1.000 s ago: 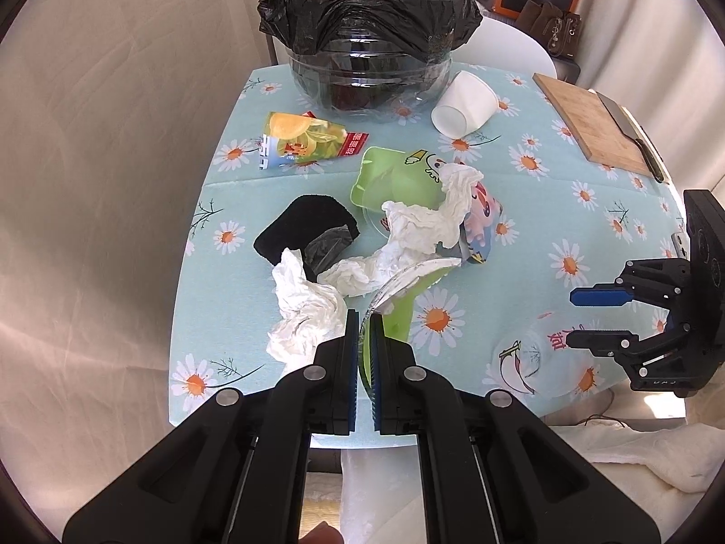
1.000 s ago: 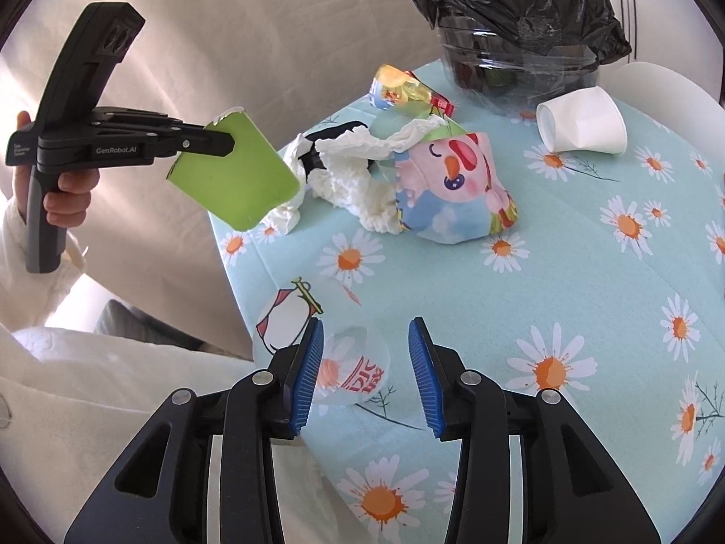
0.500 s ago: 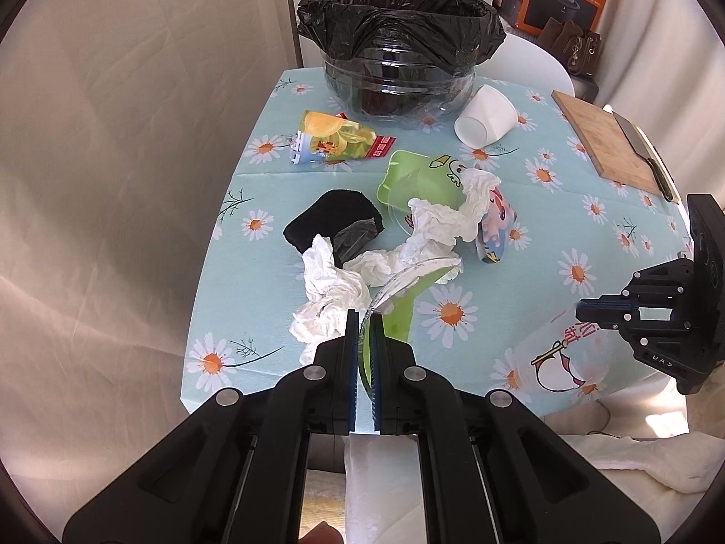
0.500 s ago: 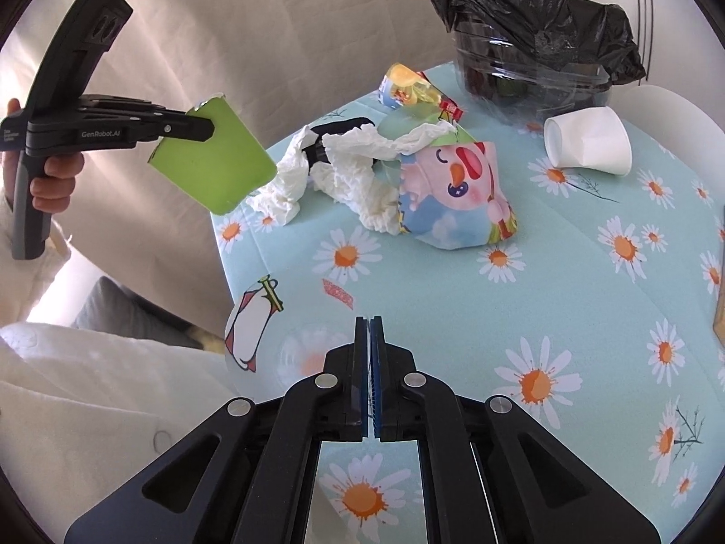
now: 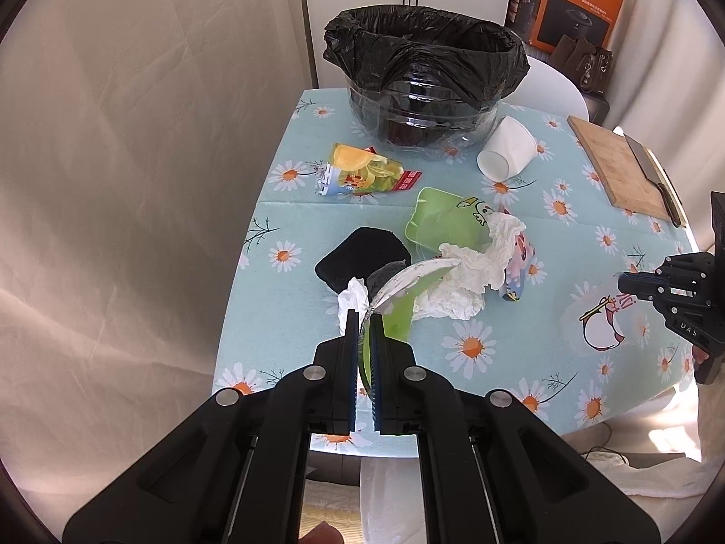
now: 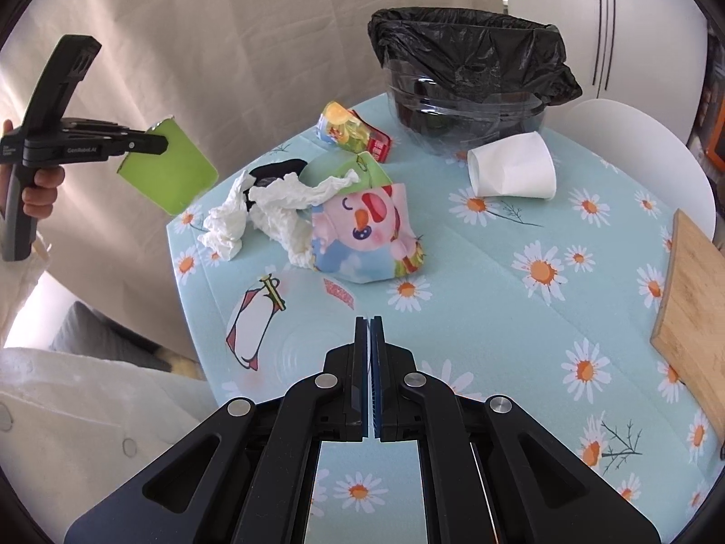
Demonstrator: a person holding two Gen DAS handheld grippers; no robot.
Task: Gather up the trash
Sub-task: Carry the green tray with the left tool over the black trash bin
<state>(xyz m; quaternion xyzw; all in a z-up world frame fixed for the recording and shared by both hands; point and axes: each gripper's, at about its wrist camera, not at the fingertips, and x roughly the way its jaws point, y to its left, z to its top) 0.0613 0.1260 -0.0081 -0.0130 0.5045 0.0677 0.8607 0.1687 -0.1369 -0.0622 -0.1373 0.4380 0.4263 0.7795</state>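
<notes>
Left tool (image 5: pixel 362 344) clenched on green lid (image 6: pixel 167 177), right tool (image 6: pixel 369 376) clenched on clear penguin film (image 6: pixel 253 331); litter left on desk (image 5: pixel 521 390), bin (image 5: pixel 423 90) at twelve o'clock.

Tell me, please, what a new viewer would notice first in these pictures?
First, the heap of trash mid-table: white crumpled tissue against a cartoon-printed wrapper. Behind it, at the far edge, stands the bin with a black bag. At the left, the left tool holds a green lid in the air.
</notes>
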